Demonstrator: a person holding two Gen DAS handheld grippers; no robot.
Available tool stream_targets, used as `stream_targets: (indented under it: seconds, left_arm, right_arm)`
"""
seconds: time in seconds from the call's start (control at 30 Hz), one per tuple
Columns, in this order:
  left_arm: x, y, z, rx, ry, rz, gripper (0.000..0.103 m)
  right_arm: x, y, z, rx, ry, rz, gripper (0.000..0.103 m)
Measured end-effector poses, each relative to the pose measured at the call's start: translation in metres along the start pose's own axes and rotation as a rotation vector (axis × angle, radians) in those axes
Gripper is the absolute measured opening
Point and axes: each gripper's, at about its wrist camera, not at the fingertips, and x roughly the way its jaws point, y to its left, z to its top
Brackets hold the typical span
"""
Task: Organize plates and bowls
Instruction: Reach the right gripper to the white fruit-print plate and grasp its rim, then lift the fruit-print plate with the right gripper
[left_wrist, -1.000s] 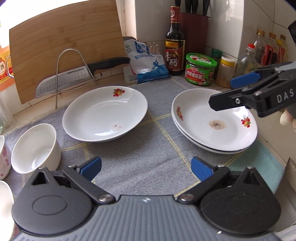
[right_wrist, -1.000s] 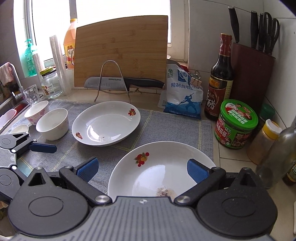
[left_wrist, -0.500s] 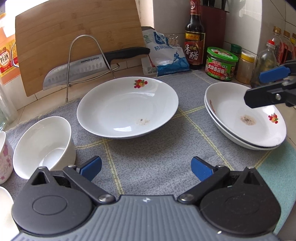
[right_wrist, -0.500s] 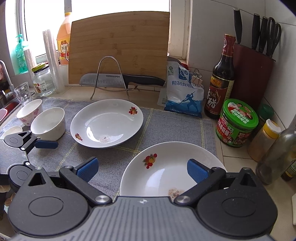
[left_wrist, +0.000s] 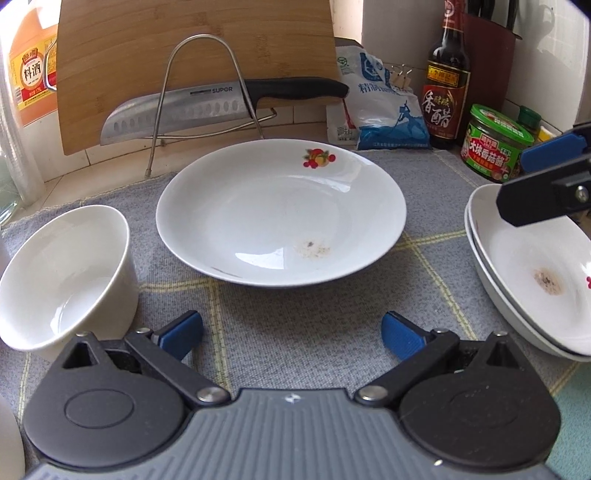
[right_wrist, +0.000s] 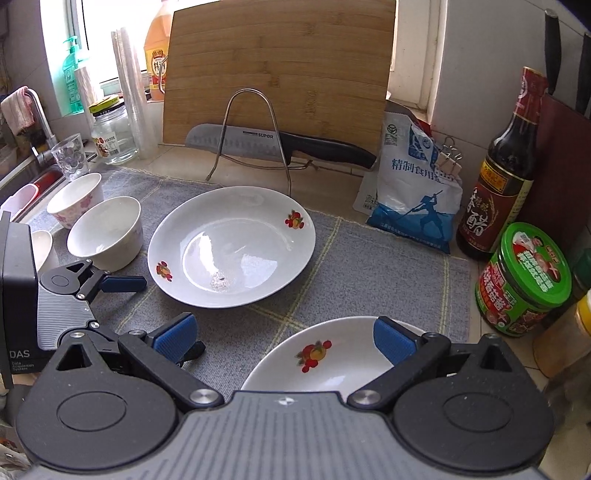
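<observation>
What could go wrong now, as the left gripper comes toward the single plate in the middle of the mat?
1. The white bowl stands close beside the single plate; the open left gripper may knock it while closing on the rim.
2. Two stacked plates lie under the open right gripper; a third set down off-centre might slide or chip.
3. The knife on its wire rack lies just behind the plate, so a high lift could hit it.

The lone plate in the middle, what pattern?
White plate with red-orange fruit motifs; clearest in right wrist view.
</observation>
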Motion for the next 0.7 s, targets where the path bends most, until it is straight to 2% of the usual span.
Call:
stream_targets:
  seconds: [0.37,0.7]
  left_arm:
    - [0.007,-0.004,0.005,-0.037,-0.033,0.035,0.103]
    - [0.007,-0.007,0.003,-0.075,-0.066,0.076,0.102]
  right_arm:
    - [0.062,-0.018,0.049,-0.089,0.056,0.144,0.103]
    - [0.12,-0.014,0.09,-0.22,0.116,0.273,0.103]
